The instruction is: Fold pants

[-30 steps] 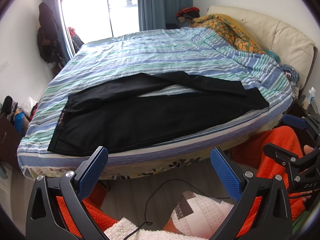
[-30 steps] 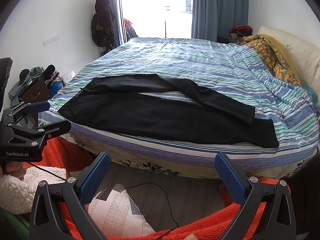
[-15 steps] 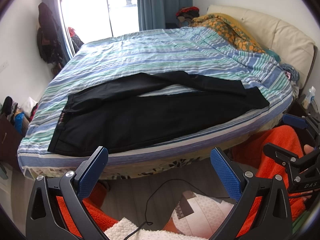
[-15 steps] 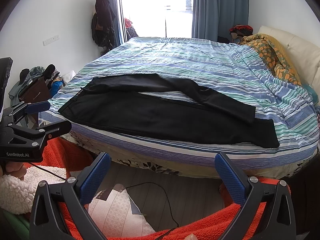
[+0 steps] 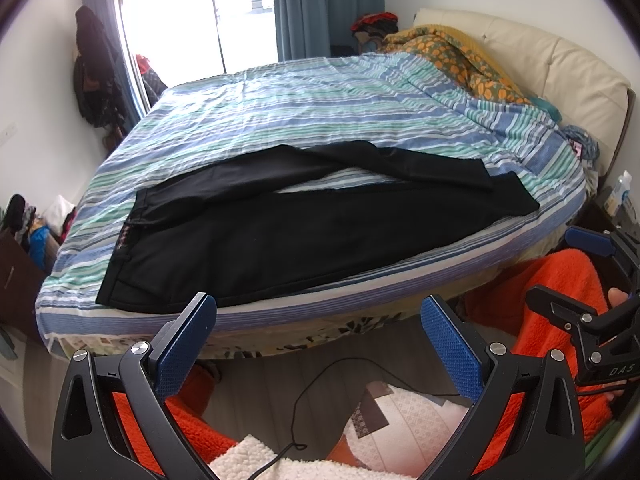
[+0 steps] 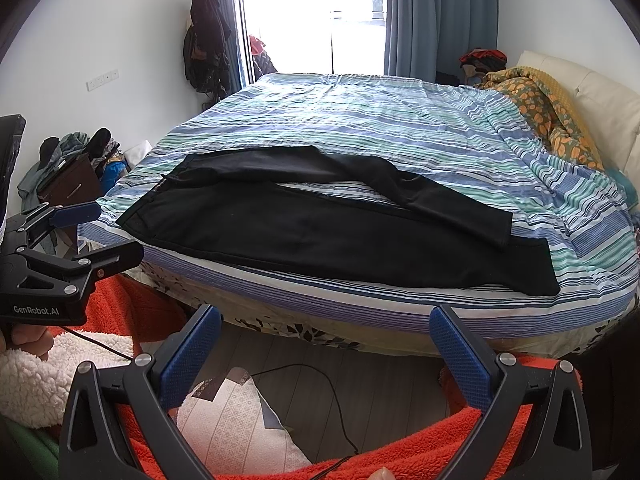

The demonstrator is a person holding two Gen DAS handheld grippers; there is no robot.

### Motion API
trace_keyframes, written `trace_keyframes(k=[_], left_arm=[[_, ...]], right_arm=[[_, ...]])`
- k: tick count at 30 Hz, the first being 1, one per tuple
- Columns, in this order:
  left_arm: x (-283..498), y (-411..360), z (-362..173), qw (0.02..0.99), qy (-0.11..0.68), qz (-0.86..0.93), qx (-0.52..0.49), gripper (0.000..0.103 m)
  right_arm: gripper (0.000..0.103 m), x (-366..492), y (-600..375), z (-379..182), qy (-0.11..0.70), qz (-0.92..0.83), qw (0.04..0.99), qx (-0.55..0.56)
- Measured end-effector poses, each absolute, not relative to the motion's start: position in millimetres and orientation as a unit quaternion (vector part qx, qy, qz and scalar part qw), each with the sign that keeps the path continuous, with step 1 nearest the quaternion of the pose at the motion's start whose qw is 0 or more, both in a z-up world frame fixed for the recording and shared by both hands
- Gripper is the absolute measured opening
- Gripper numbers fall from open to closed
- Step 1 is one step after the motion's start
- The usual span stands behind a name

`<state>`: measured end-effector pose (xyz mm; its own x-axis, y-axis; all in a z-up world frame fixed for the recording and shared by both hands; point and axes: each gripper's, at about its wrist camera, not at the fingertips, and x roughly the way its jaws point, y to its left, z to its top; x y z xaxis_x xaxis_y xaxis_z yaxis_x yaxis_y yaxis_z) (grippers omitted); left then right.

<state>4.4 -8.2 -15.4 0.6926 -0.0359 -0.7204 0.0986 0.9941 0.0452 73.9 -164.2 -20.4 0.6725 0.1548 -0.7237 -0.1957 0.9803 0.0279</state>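
Black pants point(image 5: 304, 232) point(image 6: 320, 228) lie spread along the near edge of the striped bed point(image 5: 320, 100) point(image 6: 380, 120), waistband to the left, cuffs to the right. The far leg crosses over the near leg close to the cuffs. My left gripper point(image 5: 318, 344) is open and empty, held below the mattress edge in front of the near leg. My right gripper point(image 6: 324, 348) is also open and empty, below the bed edge. Each gripper shows at the side of the other's view, the right gripper point(image 5: 568, 272) and the left gripper point(image 6: 96, 236).
An orange-patterned quilt point(image 5: 452, 52) and a cream headboard point(image 5: 560, 64) lie at the right end of the bed. A cable point(image 6: 320, 384) runs over the wooden floor. A person's orange fleece clothing point(image 5: 560, 280) fills the bottom. Clothes hang on the left wall point(image 6: 206, 36).
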Motion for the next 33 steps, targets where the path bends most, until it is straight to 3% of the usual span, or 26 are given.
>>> trace_keyframes(k=[33], left_arm=[[5.1,-5.9,-20.2,0.917,0.395,-0.037,0.039,0.102]], right_arm=[[0.103,73.8,-163.8,-21.2,0.395,0.096,0.913,-0.023]])
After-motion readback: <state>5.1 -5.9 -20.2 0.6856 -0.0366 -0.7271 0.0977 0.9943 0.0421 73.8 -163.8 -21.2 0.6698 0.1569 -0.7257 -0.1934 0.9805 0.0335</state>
